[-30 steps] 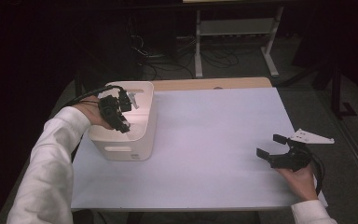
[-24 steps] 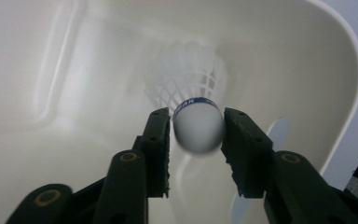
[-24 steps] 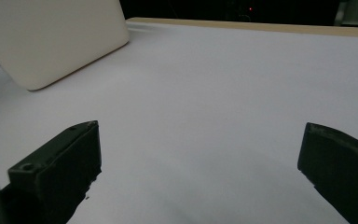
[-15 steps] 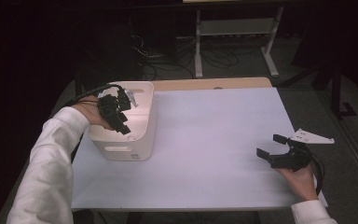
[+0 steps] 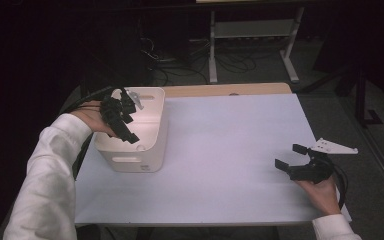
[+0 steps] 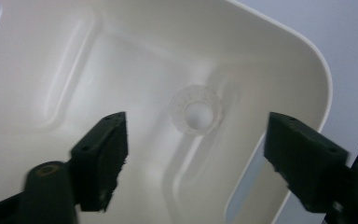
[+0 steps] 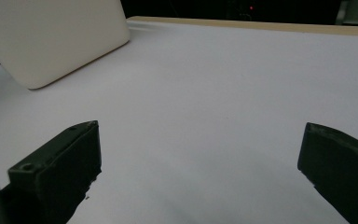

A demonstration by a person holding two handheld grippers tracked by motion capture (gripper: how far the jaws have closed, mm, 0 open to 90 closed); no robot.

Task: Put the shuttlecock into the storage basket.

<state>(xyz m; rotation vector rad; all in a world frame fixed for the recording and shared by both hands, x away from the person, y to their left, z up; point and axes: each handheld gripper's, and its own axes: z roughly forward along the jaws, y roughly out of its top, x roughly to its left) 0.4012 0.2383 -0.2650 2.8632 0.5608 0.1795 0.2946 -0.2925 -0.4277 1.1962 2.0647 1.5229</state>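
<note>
White bin [image 5: 139, 150] sat at the left side of the table [image 5: 220, 140], upright, open top. Left gripper [image 5: 125, 125] was poised over the bin's opening, angled down into it, jaws spread wide with nothing between them. In the left gripper view the 2 black jaws framed the bin's inside [image 6: 98, 84]; a small translucent ring-shaped thing [image 6: 196, 112] lay on the bin floor between them, not touched by either jaw. What it was exactly, could not tell. A slot handle cutout [image 6: 242, 196] showed in the bin wall near the right jaw.

Right gripper [image 5: 292, 157] rested low at the table's right front area, well apart from the bin, jaws released and wide, empty. Its grey 3-cornered plate [image 5: 335, 147] stuck out toward the table edge. Right gripper view showed bare white tabletop [image 7: 214, 102] between the jaws, bin's outer wall [image 7: 51, 37] far off at upper left.

Nothing stood between the 2 grippers on the table. Behind the table: dark floor, tangled cables [image 5: 180, 55], a white metal stand [image 5: 252, 37].
</note>
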